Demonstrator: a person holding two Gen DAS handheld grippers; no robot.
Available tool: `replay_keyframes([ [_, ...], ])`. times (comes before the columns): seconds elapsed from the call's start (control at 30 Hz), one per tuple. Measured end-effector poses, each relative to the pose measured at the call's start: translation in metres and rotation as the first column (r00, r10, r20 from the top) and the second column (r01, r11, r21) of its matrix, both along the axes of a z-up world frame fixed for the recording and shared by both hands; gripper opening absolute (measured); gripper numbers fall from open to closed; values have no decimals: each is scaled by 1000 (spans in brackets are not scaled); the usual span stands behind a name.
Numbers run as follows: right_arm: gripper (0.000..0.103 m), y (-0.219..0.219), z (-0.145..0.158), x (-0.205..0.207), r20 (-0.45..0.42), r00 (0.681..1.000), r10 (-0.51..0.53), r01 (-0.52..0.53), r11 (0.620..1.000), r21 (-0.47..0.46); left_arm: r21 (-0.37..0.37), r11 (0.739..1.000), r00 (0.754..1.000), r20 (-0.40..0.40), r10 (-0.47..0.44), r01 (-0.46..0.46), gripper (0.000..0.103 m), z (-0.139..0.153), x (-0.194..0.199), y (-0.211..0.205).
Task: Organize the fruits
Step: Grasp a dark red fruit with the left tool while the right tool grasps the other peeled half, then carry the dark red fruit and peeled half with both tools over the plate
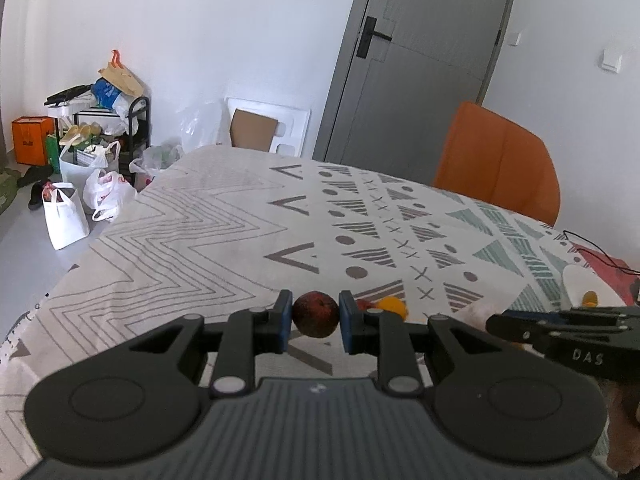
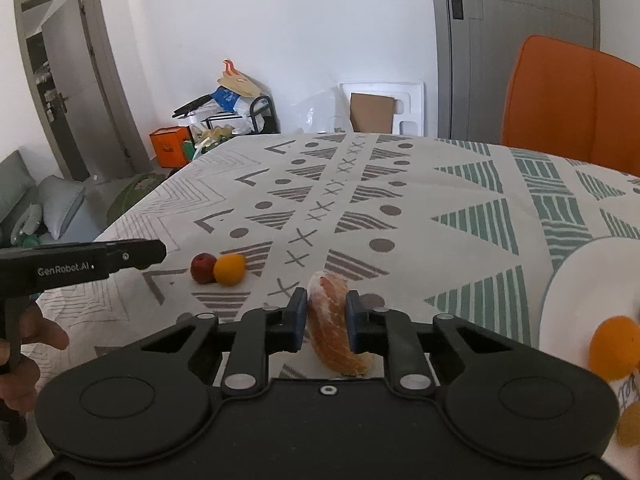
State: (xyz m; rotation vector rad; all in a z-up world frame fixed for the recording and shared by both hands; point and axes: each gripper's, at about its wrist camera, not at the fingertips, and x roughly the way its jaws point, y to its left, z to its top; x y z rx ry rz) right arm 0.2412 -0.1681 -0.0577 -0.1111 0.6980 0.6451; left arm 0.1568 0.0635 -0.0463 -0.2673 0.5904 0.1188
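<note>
My left gripper point(image 1: 315, 320) is shut on a dark red fruit point(image 1: 315, 314) and holds it just above the patterned tablecloth point(image 1: 200, 232). A small orange fruit point(image 1: 393, 306) and a bit of a red fruit lie just right of it. My right gripper point(image 2: 326, 318) is shut on a peeled orange segment point(image 2: 332, 328). In the right wrist view a red fruit point(image 2: 201, 267) and a small orange fruit point(image 2: 229, 269) touch each other on the cloth, ahead to the left. A white plate point(image 2: 576, 292) at the right holds an orange fruit point(image 2: 614, 346).
An orange chair point(image 1: 496, 160) stands at the table's far right side. The plate also shows at the right in the left wrist view point(image 1: 580, 280), next to a black cable point(image 1: 592, 252). Bags and a cluttered rack point(image 1: 96, 136) stand on the floor beyond the far left edge.
</note>
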Motion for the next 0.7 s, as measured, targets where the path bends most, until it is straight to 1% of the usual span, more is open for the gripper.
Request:
replay_keyframes([
  [0.07, 24, 1, 1, -4, 5, 1000, 6, -6, 1000, 0, 1, 1000, 1000, 3, -6, 6, 23, 1, -3, -2],
  [0.13, 42, 3, 1, -6, 12, 1000, 1, -1, 1000, -7, 1, 1000, 1000, 3, -11, 11, 23, 2, -5, -3],
  [0.2, 49, 4, 0, -6, 20, 1000, 1, -1, 1000, -8, 2, 1000, 1000, 3, -12, 12, 23, 2, -7, -2],
  [0.4, 49, 5, -14, 5, -3, 1000, -12, 12, 1000, -20, 9, 1000, 1000, 1, 2, -2, 23, 2, -8, 2],
  [0.47, 49, 7, -17, 3, 17, 1000, 0, 0, 1000, -28, 9, 1000, 1000, -2, 5, -5, 23, 2, -7, 2],
  [0.5, 43, 9, -18, 2, 29, 1000, 4, -3, 999, -42, 6, 1000, 1000, -5, 5, -5, 23, 1, -6, 2],
  [0.53, 33, 10, -17, 2, 31, 999, 8, -6, 999, -48, 4, 1000, 1000, -6, 3, -3, 23, 0, -6, 1],
  [0.63, 31, 4, -14, 3, 0, 1000, 6, -6, 1000, -10, 6, 1000, 1000, -8, -9, 9, 23, 0, -5, -3],
  [0.7, 31, 2, -12, -1, 20, 1000, -3, 3, 1000, -12, 14, 1000, 1000, -6, -21, 21, 23, 2, -5, -7],
])
